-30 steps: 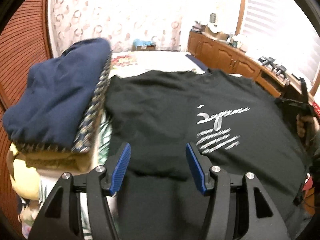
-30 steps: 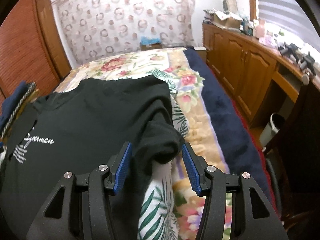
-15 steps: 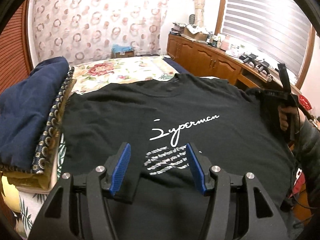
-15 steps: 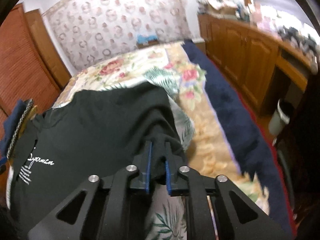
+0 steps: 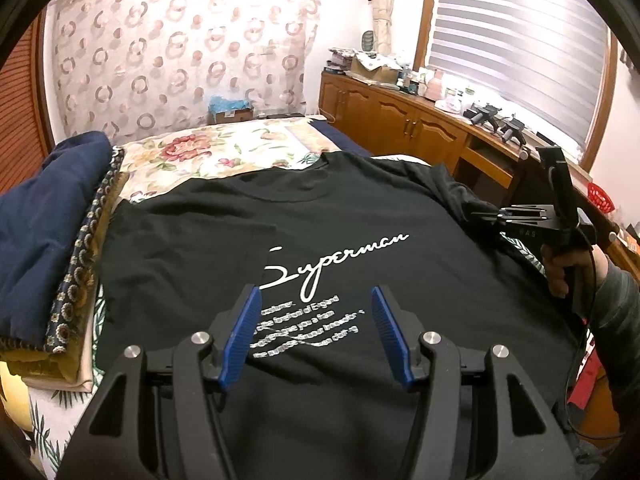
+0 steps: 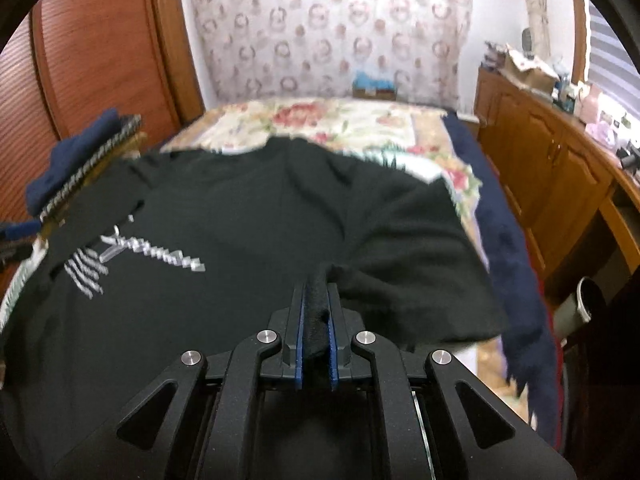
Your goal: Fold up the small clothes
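While the black T-shirt (image 5: pixel 340 248) lies spread print-up across the floral bedspread (image 5: pixel 224 152), the left gripper (image 5: pixel 316 336) hangs over its lower front with the blue fingers (image 5: pixel 240 336) set wide apart and nothing between them. White script and several lines of small text sit on the chest, just ahead of the finger tips. The shirt's left side is folded in over the body, its edge running down beside the print.

At the shirt's right side, the right gripper (image 6: pixel 317 332) has its fingers (image 6: pixel 333 340) drawn narrow on a bunched fold of black fabric at the sleeve, which rises off the bed toward the grip. In the left wrist view that gripper (image 5: pixel 520 216) shows at the shirt's far right edge, held by the person's hand (image 5: pixel 568 264).

A pile of folded bedding (image 5: pixel 52 232), navy on top, sits just beside the shirt's left edge. A wooden cabinet (image 5: pixel 400 120) runs along the wall under the window blind (image 5: pixel 516 36).
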`<act>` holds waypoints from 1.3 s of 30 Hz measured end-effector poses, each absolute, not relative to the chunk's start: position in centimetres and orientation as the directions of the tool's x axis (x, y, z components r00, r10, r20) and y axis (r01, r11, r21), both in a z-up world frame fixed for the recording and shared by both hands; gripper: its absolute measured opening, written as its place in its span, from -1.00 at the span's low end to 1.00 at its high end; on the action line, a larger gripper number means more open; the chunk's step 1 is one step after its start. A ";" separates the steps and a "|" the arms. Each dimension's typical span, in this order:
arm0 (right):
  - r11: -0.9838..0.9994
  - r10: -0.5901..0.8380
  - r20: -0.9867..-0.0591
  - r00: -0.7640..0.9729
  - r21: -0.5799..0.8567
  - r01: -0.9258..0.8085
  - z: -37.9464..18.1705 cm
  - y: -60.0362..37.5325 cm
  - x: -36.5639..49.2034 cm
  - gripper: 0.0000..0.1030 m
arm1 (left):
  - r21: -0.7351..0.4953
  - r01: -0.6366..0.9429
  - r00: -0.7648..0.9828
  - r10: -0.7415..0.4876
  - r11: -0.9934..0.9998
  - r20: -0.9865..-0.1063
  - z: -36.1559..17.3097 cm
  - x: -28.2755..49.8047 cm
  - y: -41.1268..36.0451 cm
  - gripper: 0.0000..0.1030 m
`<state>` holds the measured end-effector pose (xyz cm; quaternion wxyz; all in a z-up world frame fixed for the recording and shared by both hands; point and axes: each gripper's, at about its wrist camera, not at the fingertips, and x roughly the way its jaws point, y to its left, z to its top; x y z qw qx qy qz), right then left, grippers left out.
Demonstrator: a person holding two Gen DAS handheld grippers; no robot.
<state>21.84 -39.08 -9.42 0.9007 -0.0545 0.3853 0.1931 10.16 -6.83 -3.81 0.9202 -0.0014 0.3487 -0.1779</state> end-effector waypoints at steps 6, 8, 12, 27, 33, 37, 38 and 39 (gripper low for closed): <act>0.931 0.293 -0.721 0.628 0.066 -0.358 -9.0 -40.9 20.3 -0.29 | -0.113 0.345 0.696 -0.334 0.932 -0.636 -3.7 9.5 -7.7 0.10; 0.936 0.285 -0.710 0.644 0.062 -0.345 -8.2 -42.0 19.8 -0.08 | -0.113 0.350 0.695 -0.339 0.930 -0.635 -3.8 9.4 -7.9 0.10; 0.956 0.253 -0.679 0.689 0.064 -0.287 -6.6 -44.8 19.0 0.05 | -0.112 0.355 0.690 -0.341 0.928 -0.639 -4.0 9.3 -8.1 0.10; 0.971 0.237 -0.773 0.588 0.176 -0.159 -11.0 -47.9 25.2 0.10 | -0.125 0.343 0.673 -0.337 0.931 -0.658 -5.1 9.5 -8.1 0.10; 0.978 0.198 -0.760 0.619 0.110 -0.177 -10.6 -47.3 25.2 -0.57 | -0.138 0.333 0.674 -0.338 0.933 -0.657 -5.3 9.5 -7.7 0.10; 0.984 0.142 -0.732 0.667 0.034 -0.173 -9.8 -47.1 25.2 -0.89 | -0.140 0.327 0.675 -0.335 0.935 -0.657 -5.5 9.5 -7.4 0.10; 0.985 0.137 -0.721 0.679 0.025 -0.171 -9.4 -47.2 25.3 -0.90 | -0.141 0.326 0.676 -0.334 0.935 -0.657 -5.5 9.4 -7.4 0.10; 0.985 0.136 -0.710 0.691 0.021 -0.173 -9.0 -47.2 25.3 -0.91 | -0.142 0.324 0.676 -0.334 0.935 -0.657 -5.5 9.4 -7.3 0.10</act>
